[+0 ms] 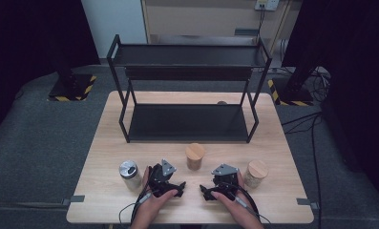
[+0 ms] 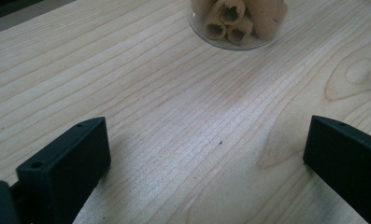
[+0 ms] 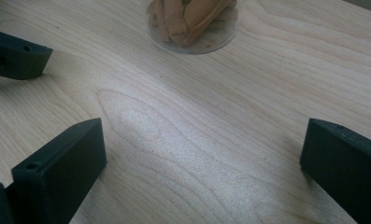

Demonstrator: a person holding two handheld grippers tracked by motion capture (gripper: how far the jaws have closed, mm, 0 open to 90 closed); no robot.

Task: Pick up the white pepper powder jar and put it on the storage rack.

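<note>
Both grippers rest low on the wooden table [image 1: 106, 143] near its front edge, each held by a hand. My left gripper [image 1: 179, 187] is open, and its black jaws [image 2: 206, 127] stand wide over bare wood. My right gripper [image 1: 204, 191] is also open and empty [image 3: 204, 127]. The two point toward each other and slightly forward. A jar with a wooden lid [image 1: 194, 155] stands just beyond them. A clear jar base with brown rolled sticks [image 2: 234, 21] sits ahead of the left jaws. A similar jar base [image 3: 192, 23] sits ahead of the right jaws.
A black two-tier shelf rack [image 1: 189, 71] takes up the back half of the table. A metal-lidded jar [image 1: 129, 174] stands left of the left hand, and a second wooden-lidded jar [image 1: 256, 172] right of the right hand. One left-gripper jaw [image 3: 15, 56] shows at the left of the right gripper view.
</note>
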